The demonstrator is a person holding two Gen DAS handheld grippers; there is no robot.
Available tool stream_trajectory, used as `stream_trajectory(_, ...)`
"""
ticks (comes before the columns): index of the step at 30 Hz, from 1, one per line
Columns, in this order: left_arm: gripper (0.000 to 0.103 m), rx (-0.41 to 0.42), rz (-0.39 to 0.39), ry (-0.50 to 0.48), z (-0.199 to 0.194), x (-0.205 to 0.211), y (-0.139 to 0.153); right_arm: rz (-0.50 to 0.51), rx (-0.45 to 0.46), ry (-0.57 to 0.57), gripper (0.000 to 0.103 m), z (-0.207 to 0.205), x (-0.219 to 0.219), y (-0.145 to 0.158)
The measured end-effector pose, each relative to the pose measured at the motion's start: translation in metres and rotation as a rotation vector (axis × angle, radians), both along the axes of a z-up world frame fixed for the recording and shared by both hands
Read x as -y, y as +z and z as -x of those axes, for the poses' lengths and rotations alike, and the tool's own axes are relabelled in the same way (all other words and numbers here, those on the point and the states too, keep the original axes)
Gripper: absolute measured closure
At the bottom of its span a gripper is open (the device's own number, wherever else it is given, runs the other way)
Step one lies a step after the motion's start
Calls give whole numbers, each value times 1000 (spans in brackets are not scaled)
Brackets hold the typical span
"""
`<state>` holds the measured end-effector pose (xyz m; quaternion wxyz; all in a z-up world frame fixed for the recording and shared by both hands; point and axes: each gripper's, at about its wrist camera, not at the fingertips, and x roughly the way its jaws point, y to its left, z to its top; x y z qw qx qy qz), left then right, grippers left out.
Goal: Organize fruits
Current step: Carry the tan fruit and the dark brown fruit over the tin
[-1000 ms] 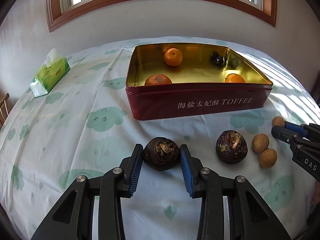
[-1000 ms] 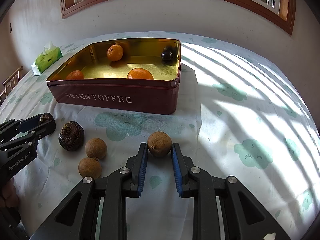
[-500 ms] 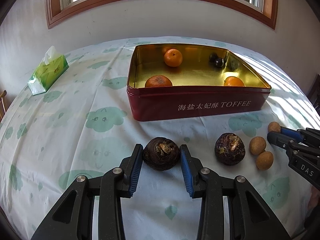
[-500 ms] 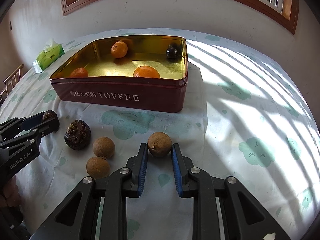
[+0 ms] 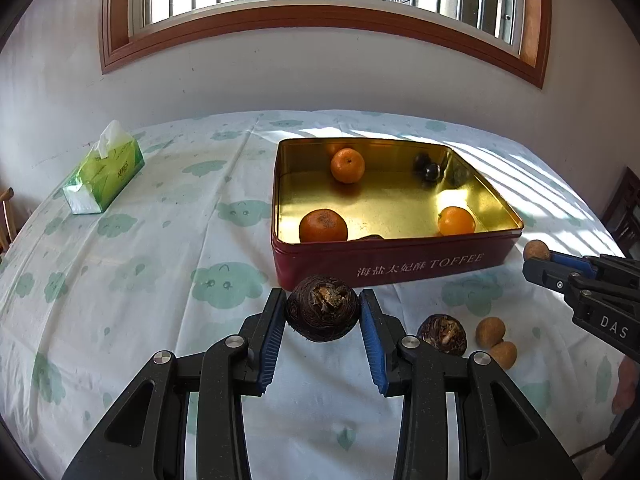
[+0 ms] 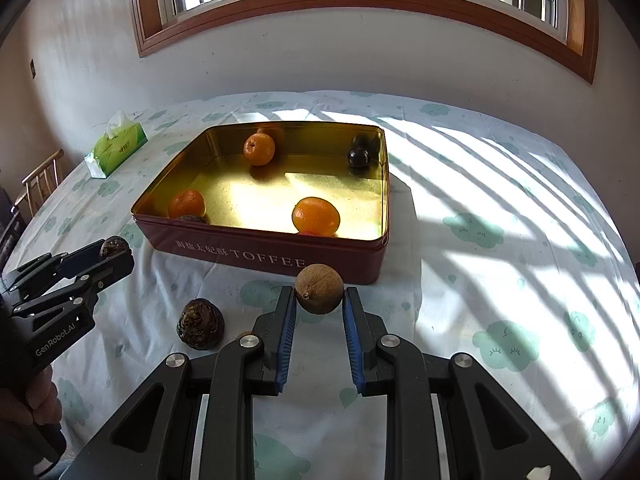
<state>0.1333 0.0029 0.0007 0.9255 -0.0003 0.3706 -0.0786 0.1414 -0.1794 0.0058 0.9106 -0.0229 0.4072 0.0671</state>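
My left gripper [image 5: 322, 309] is shut on a dark water chestnut [image 5: 322, 308] and holds it above the cloth, just before the red toffee tin [image 5: 400, 268]. My right gripper [image 6: 319, 294] is shut on a brown longan [image 6: 319, 288], also lifted near the tin's front wall [image 6: 256, 252]. The tin holds three oranges [image 5: 347, 165] and a dark fruit [image 5: 430, 170]. A second water chestnut [image 5: 442, 334] and two longans [image 5: 490, 326] lie on the cloth. The right gripper also shows in the left wrist view [image 5: 538, 256], the left gripper in the right wrist view [image 6: 114, 250].
A green tissue box [image 5: 106, 178] stands at the far left of the table. A wooden chair [image 6: 38, 186] stands beyond the left edge. The wall and window are behind the table.
Both grippers have risen off the cloth with their fruits and moved toward the tin. The other fruits on the cloth have not moved.
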Motion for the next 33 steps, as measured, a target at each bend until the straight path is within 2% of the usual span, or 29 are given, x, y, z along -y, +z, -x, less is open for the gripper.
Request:
stream_trajectory(8, 65, 28, -1, 9, -20, -1, 18, 12, 40, 25, 81, -26, -11, 16)
stream_trajectory(14, 65, 30, -8, 14, -43, 3, 26, 22, 26, 34, 81, -44, -16, 14)
stream_trajectory(33, 65, -24, -46, 3, -93, 19, 7, 47, -17, 37, 81, -82, -17, -1)
